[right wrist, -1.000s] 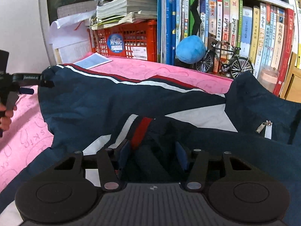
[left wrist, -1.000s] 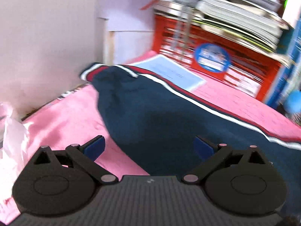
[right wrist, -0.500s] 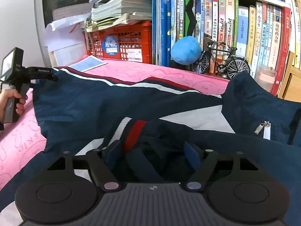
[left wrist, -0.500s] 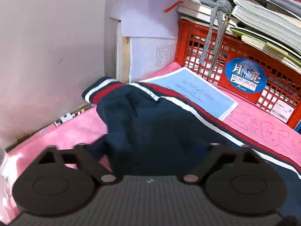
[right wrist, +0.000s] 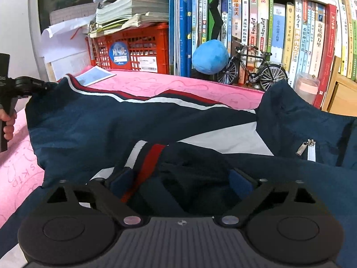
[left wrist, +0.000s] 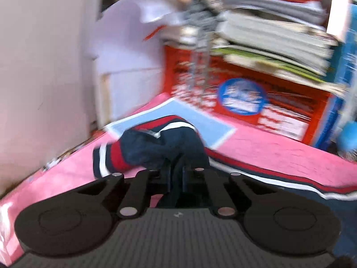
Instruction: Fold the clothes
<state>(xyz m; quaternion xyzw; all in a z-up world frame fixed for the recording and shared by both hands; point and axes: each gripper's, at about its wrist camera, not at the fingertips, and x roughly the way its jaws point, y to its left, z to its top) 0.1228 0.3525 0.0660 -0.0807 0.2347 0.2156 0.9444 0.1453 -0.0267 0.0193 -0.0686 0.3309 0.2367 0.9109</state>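
Observation:
A navy jacket (right wrist: pixel 111 122) with white and red stripes lies spread over a pink mat (right wrist: pixel 178 84). My left gripper (left wrist: pixel 176 174) is shut on a bunched sleeve end (left wrist: pixel 160 147) and holds it above the mat (left wrist: pixel 267 147); its striped cuff (left wrist: pixel 111 158) hangs to the left. That view is motion-blurred. In the right wrist view the left gripper (right wrist: pixel 29 84) pinches the jacket's far left corner, with a hand (right wrist: pixel 7 125) on its handle. My right gripper (right wrist: pixel 180 183) is open, its blue pads on either side of a striped cuff (right wrist: pixel 147 156) that rests on the jacket.
A red crate (right wrist: pixel 138 51) under stacked papers stands at the back left, with a blue sheet (right wrist: pixel 93 76) in front of it. A blue ball (right wrist: pixel 209 57), a model bicycle (right wrist: pixel 252 69), a pink cup (right wrist: pixel 308 87) and shelved books (right wrist: pixel 290 33) line the back edge.
My left gripper moved onto the sleeve end, shut on it and lifted it. My right gripper opened wider and let go of the striped cuff.

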